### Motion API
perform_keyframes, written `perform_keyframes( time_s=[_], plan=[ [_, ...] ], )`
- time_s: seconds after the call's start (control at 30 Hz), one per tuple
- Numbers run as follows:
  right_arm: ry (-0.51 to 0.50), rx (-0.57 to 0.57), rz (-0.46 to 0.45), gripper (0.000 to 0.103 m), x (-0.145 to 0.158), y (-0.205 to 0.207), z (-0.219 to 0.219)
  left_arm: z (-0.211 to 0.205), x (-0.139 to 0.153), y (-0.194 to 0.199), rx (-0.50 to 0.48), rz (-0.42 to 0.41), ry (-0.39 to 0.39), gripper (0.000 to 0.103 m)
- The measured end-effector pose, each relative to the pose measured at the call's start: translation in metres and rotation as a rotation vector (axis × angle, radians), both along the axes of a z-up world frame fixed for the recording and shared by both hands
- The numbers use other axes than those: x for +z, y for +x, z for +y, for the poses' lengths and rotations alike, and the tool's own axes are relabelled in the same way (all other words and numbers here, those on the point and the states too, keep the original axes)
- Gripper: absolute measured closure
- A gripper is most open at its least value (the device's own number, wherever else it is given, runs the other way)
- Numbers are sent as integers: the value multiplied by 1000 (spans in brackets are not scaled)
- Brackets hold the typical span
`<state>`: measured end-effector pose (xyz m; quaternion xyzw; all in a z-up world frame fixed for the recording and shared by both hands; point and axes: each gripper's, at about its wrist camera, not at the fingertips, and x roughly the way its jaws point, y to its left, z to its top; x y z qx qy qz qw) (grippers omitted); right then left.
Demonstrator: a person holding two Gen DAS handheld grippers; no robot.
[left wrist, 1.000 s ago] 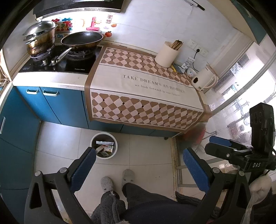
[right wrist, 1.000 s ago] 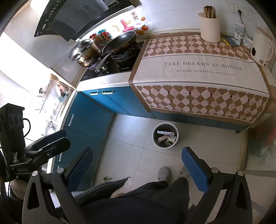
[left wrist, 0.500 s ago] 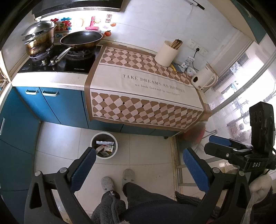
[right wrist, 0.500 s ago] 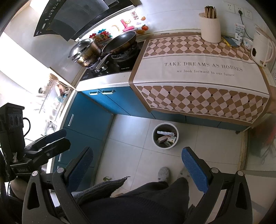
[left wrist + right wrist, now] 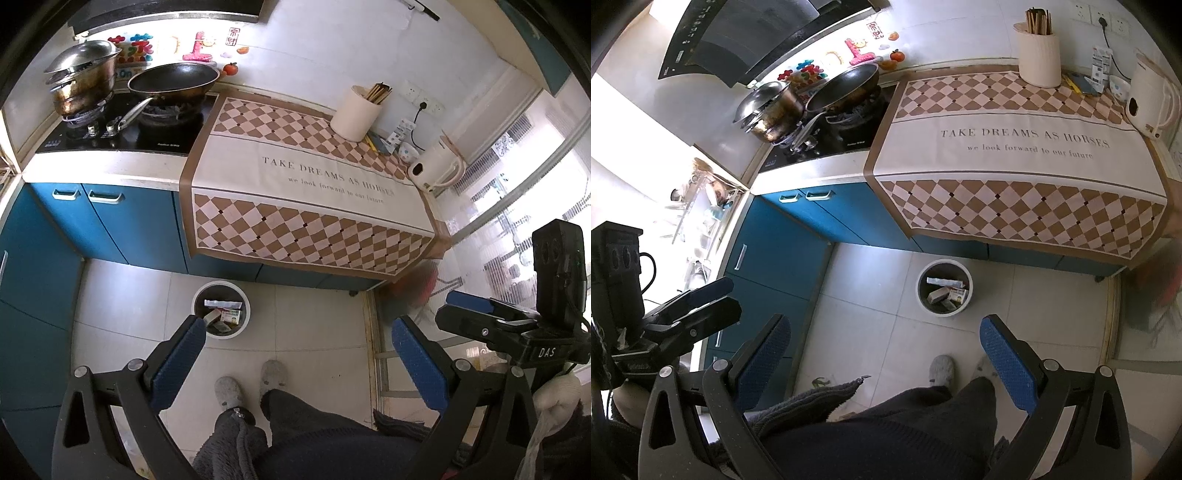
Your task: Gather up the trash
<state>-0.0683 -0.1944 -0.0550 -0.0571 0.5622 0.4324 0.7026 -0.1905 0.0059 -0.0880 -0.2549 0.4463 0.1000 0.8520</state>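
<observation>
Worktop (image 5: 110,166): runs across the upper half of both views, blue cabinets below, a checkered cloth (image 5: 306,192) draped over its right portion. No loose litter is visible on the cloth. At its far edge stand a chopstick holder (image 5: 354,114) at 1 o'clock and a kettle (image 5: 436,170) at 2 o'clock. A wok (image 5: 173,79) and a lidded pot (image 5: 83,86) sit on the hob at 11 o'clock.

Floor: pale tiles. The trash bin (image 5: 221,309), white and round, stands on the floor just in front of the cabinets, at 12 o'clock from the operator's slippers (image 5: 251,384). It holds several small cartons and wrappers (image 5: 945,293).

Left tongs (image 5: 297,360): spread wide, nothing between the blue pads. In its own view the left pad lies over the bin's near rim. Right tongs (image 5: 886,354): likewise spread wide and empty, the bin at 12 o'clock between the pads.

Judgement: collection appears complete or nearly so. A small dark scrap (image 5: 820,382) lies on the floor at 7 o'clock in the right view; I cannot tell if it is litter.

Method recommended: confirm that scrap before finishing. If it is picked up, close squarely across it, carry it over the bin's centre and release low, clear of the rim.

Pose: both tools are held high, side by side, pitched steeply down toward the floor, each visible at the edge of the other's view. The hands themselves are mostly hidden.
</observation>
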Motion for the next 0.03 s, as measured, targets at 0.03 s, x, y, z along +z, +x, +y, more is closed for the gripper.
perform_keyframes(
  time_s=[0.03],
  plan=[
    [0,1,0,0,0,0,0,0,0,0,1,-1,-1,0]
  ],
)
